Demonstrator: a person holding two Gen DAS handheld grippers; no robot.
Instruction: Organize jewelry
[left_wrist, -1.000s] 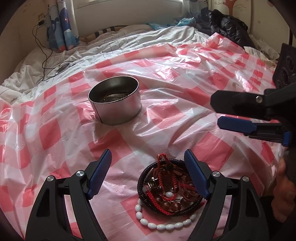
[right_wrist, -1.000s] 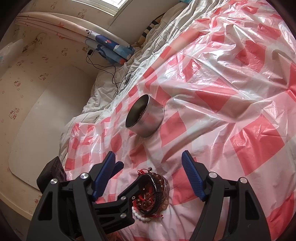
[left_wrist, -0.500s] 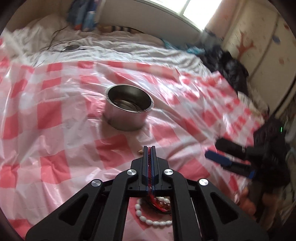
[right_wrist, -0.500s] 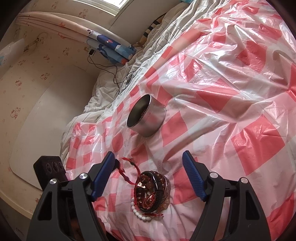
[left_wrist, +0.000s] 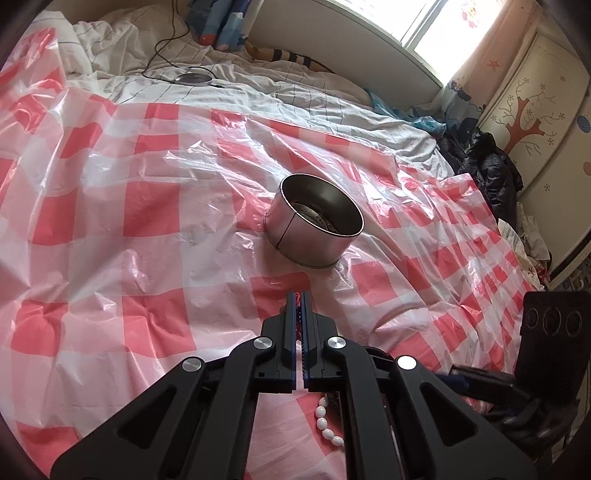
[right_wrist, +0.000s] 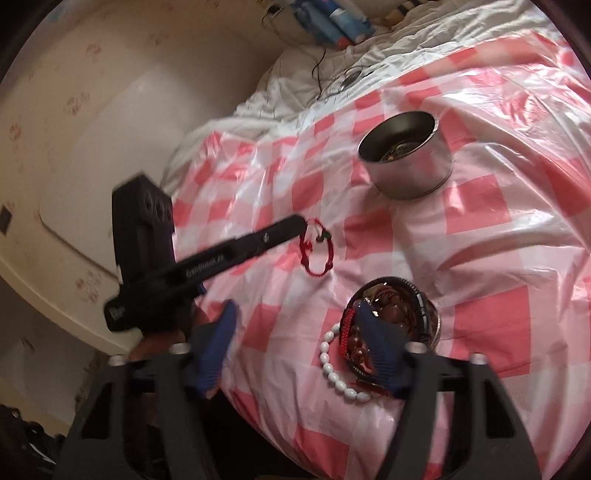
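My left gripper (left_wrist: 299, 295) is shut on a red cord bracelet (right_wrist: 317, 251), which hangs from its tips (right_wrist: 295, 223) above the cloth, between the pile and the tin. A round metal tin (left_wrist: 314, 230) stands on the red-and-white checked plastic cloth (left_wrist: 147, 221), with some jewelry inside; it also shows in the right wrist view (right_wrist: 406, 155). A pile of bracelets (right_wrist: 395, 314) with a white bead bracelet (right_wrist: 338, 373) lies near me. My right gripper (right_wrist: 299, 354) is open and empty, low beside the pile.
The cloth covers a bed with white bedding (left_wrist: 258, 92). A cable and round charger (left_wrist: 194, 78) lie at the back. Dark clothes (left_wrist: 487, 166) are heaped at the right. A wardrobe (left_wrist: 535, 110) stands behind them.
My left gripper closed on the red cord bracelet, lifted it out of the pile and carried it toward the tin. My right gripper swung closer to the pile.
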